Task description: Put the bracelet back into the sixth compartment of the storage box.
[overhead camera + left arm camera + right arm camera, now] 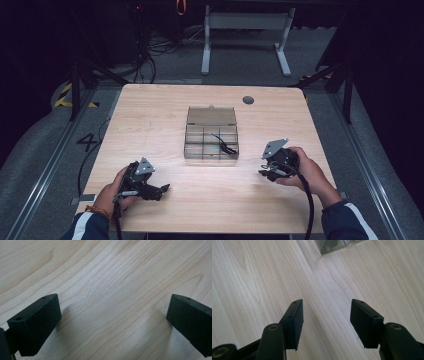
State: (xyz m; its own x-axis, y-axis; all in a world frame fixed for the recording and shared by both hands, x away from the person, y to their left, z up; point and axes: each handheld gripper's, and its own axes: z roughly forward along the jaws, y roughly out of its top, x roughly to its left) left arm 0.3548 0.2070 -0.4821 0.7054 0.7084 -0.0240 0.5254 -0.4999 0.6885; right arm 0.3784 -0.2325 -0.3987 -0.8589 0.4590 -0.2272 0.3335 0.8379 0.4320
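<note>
We look down on a pale wooden tabletop [165, 110] with a person's two forearms coming in from the near edge. Each hand holds a black hand-held gripper low over the wood. The left hand-held gripper [159, 191] sits near the front left corner of the tabletop, pointing toward the middle, and in its own view its two black jaws stand wide apart with bare wood grain between them. The right hand-held gripper [265, 170] sits at the front right, angled toward the centre, and its jaws are also parted with nothing between them.

At the middle of the tabletop, between the two hands and a little farther back, lies a clear plastic compartment box [211, 132] with its lid open and leaning away from the person. A thin black cable-like item [223, 144] lies in its right-hand compartments. A corner of the box [334, 245] shows at the top of the right gripper view. A small dark round cap [248, 100] sits near the far edge.
</note>
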